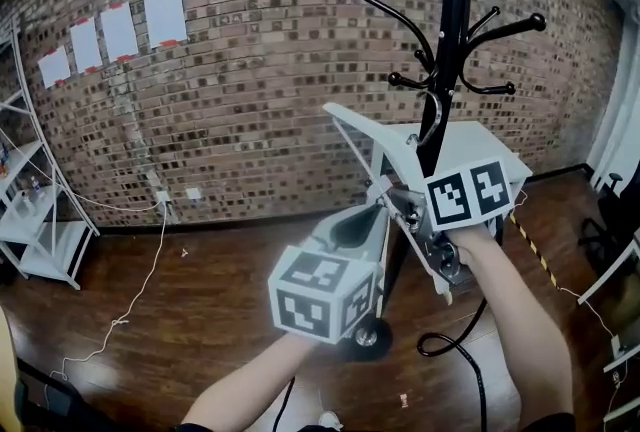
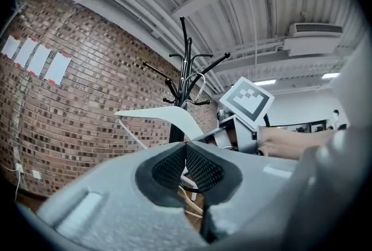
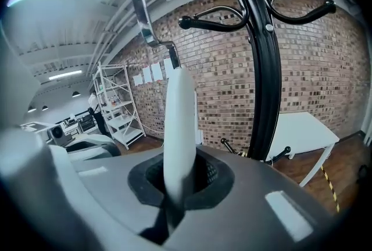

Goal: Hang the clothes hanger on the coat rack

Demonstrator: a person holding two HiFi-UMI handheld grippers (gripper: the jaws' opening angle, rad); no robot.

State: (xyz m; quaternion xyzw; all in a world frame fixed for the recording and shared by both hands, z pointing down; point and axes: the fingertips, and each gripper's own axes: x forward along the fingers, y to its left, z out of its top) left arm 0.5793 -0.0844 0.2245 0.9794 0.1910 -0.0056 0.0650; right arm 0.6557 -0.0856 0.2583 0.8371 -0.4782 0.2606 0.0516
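Hanger [image 3: 179, 128] clamped in right tool [image 3: 174, 200], hook [image 3: 142, 6] beside coat rack [image 3: 264, 70], rack top cut off; left tool [image 2: 186, 154] jaws together.

No word, number or brand name can be read anywhere. The four paper sheets [image 1: 120, 30] in a row on the brick wall [image 1: 280, 70] look blank in the head view. Each shows only a reddish strip along its lower edge, and in the left gripper view they are too small to show any print. The left cube [image 1: 322, 292], part of the left gripper [image 2: 186, 146], and the right cube [image 1: 468, 192], part of the right gripper [image 3: 174, 183], carry black-and-white square marker patterns without letters or digits. A yellow-and-black striped band [image 1: 535, 250] runs across the wooden floor [image 1: 200, 300] towards its right edge and bears no writing.
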